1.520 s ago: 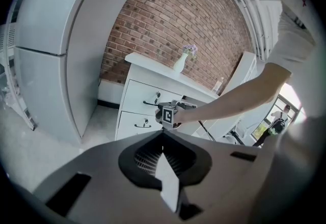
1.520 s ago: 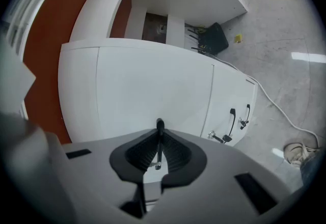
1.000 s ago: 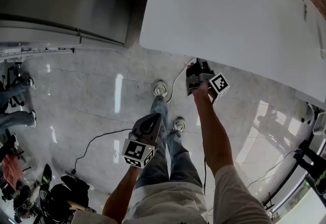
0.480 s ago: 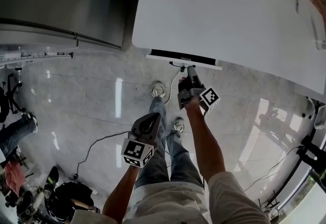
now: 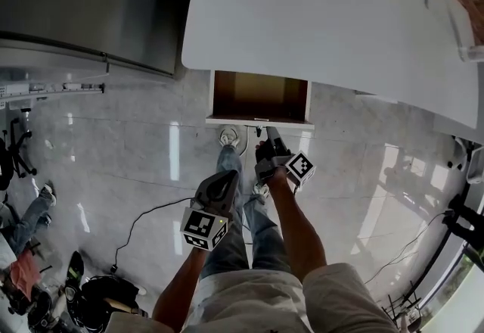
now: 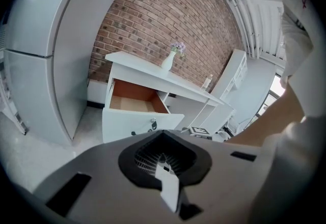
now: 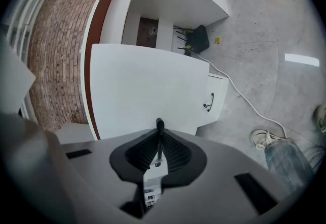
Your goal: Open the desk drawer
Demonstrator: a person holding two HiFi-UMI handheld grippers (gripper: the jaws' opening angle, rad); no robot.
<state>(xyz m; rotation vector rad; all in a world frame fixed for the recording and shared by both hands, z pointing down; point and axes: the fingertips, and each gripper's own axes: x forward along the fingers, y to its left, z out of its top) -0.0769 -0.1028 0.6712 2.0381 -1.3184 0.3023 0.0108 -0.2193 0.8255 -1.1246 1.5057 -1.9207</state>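
The drawer (image 5: 261, 95) stood well out from under the near edge of the tabletop (image 5: 318, 14), close to its left corner. The right gripper (image 5: 268, 135) had its fingers closed on a thin dark bar at the drawer front, which I took to be the handle (image 7: 159, 139).

The worry, to my eye, was overtravel. Pulled much further, the drawer might come off its runners and tip down toward the person's shoes (image 5: 229, 137), which stood just beside the front. So narrow a handle could also slip out of the fingers if the pull went off line. A white cable (image 7: 243, 100) trailed across the floor (image 5: 151, 150) near the feet, and a step backward might catch it.

The left gripper (image 5: 231, 175) hung low and apart from the drawer, its fingers together on nothing.

The drawer was a shallow box, bare brown board inside with a flat, smooth white front. The tabletop was the same matt white with rounded corners. The floor was glossy pale stone that threw back the light. Behind stood a rough red brick wall (image 6: 153, 19), and a small white vase (image 6: 167, 60) sat at the tabletop's far edge.
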